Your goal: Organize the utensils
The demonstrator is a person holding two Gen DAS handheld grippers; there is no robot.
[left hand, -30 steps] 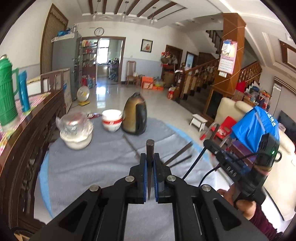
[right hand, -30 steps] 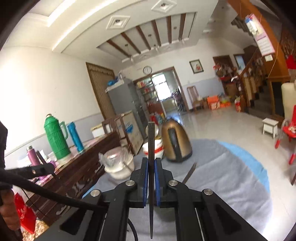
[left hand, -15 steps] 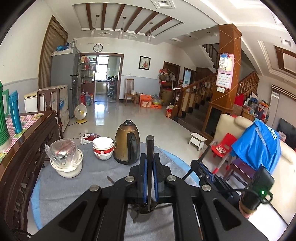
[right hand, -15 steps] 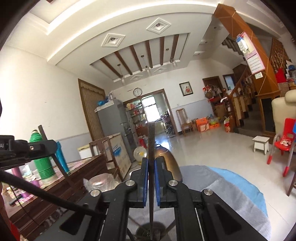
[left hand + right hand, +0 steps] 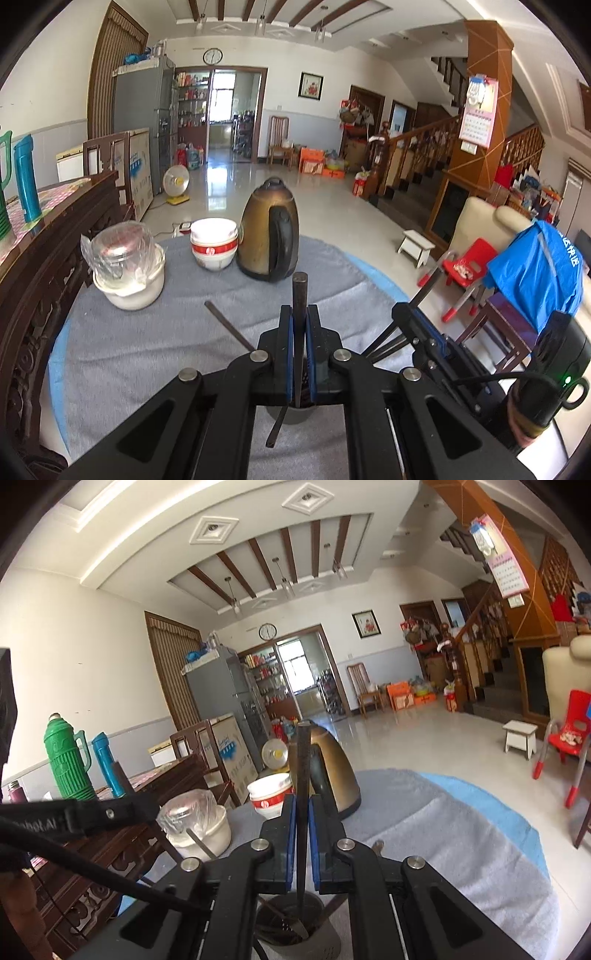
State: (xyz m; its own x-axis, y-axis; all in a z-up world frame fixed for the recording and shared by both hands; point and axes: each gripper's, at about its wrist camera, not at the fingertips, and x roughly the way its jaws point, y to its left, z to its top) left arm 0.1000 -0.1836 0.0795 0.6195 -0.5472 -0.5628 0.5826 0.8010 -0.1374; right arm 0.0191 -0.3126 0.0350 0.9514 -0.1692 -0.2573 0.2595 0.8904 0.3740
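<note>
My left gripper [image 5: 299, 312] is shut on a dark chopstick [image 5: 300, 291] that stands upright between the blue pads. Its lower end hangs at the mouth of a grey utensil holder [image 5: 295, 411], mostly hidden under the gripper. My right gripper [image 5: 300, 803] is shut on a second dark chopstick [image 5: 303, 760], whose tip reaches down into the perforated holder [image 5: 321, 941]. Several utensils stand in the holder. One loose chopstick [image 5: 229, 325] lies on the grey cloth, and others [image 5: 384, 341] lie by the right gripper.
On the round table's grey cloth [image 5: 147, 354] stand a bronze kettle [image 5: 271, 236], stacked red-and-white bowls [image 5: 214, 243] and a white pot holding a bagged glass jar [image 5: 127, 273]. A dark wooden sideboard [image 5: 44, 266] with thermoses [image 5: 68, 757] borders the left.
Both grippers have sunk and drawn together over the utensil holder, which has come into view beneath them. The right chopstick's tip now reaches into it. Both stayed shut on their chopsticks.
</note>
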